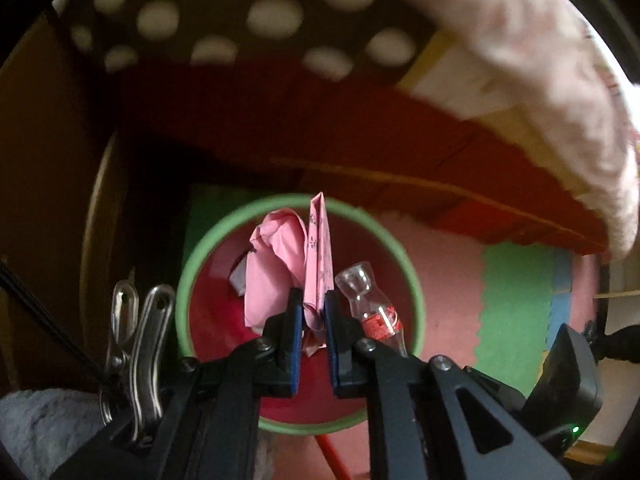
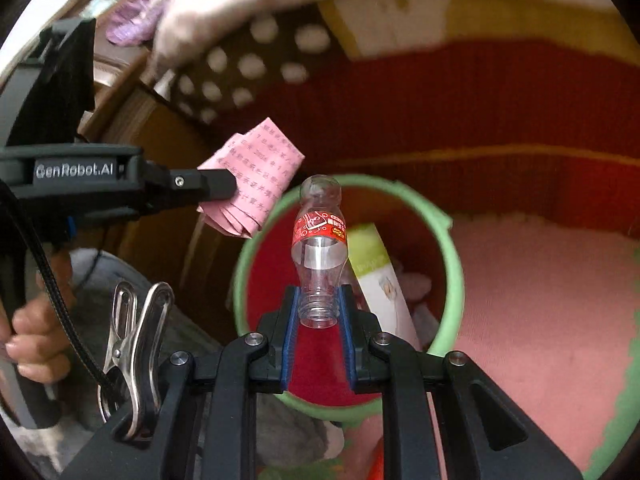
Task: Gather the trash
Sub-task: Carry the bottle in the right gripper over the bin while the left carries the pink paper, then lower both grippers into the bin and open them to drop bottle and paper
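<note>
**A:** What is each gripper carrying?

**B:** The left gripper (image 1: pixel 314 312) has its blue pads closed narrowly on a folded pink printed paper (image 1: pixel 319 256). The right gripper (image 2: pixel 319 312) clamps the threaded neck of a clear plastic bottle (image 2: pixel 319 240) with a red label, its base pointing away from the camera.

**A:** Where is the bin?

**B:** Directly below both. It is a round red bin with a green rim (image 2: pixel 454 276), standing on pink and green foam floor mats (image 2: pixel 532 300). The paper and bottle hang over its opening.

**A:** Anything inside?

**B:** Crumpled pink paper (image 1: pixel 272 264) on the left side, and a white-and-green carton (image 2: pixel 380 284) leaning on the right.

**A:** Beyond it?

**B:** A red blanket (image 2: pixel 480 100) and brown polka-dot fabric (image 1: pixel 224 12) on the far side.
</note>
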Demonstrator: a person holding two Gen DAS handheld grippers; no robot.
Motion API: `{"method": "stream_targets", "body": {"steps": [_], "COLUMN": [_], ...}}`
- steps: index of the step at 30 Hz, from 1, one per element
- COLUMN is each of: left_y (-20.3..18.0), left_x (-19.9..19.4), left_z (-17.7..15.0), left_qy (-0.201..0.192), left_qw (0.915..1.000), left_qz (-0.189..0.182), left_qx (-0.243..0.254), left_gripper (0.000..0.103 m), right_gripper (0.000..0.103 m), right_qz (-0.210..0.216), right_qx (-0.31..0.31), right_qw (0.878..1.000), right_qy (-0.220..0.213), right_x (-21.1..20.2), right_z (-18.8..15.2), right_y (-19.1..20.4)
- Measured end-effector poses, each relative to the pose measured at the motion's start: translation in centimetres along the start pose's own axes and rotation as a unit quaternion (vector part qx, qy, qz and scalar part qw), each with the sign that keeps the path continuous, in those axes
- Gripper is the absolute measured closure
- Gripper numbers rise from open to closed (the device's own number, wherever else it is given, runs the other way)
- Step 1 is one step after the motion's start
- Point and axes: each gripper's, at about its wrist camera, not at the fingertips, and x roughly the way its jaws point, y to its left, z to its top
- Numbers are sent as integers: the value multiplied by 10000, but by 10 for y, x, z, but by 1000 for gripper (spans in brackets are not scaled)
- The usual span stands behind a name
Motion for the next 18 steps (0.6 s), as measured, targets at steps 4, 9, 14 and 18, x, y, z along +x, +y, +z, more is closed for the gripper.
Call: {"method": "stream_targets", "body": {"steps": [4,9,14,18], "left_y": [6,8,14,13], "left_x": [21,45,64,69], "left_z": [8,21,30,36], "left_qy": [372,771,918,869], "left_qw": [9991,9965,9946,9947], "left_qz": [-80,35,182,308], "left_qx": [-161,-329,-455,-450], "left_gripper": [91,89,89,89], "right_gripper": [83,83,83,83], "right_qz": [-118,-73,-47,-130], "right_qx": [62,121,124,-55], "right_qw": [9993,9979,9973,9970], "right_qy": [357,629,727,765], "right_x": [36,69,93,108], "right_z": [-8,-7,0,4], "right_y": [-11,-18,-20,-13]}}
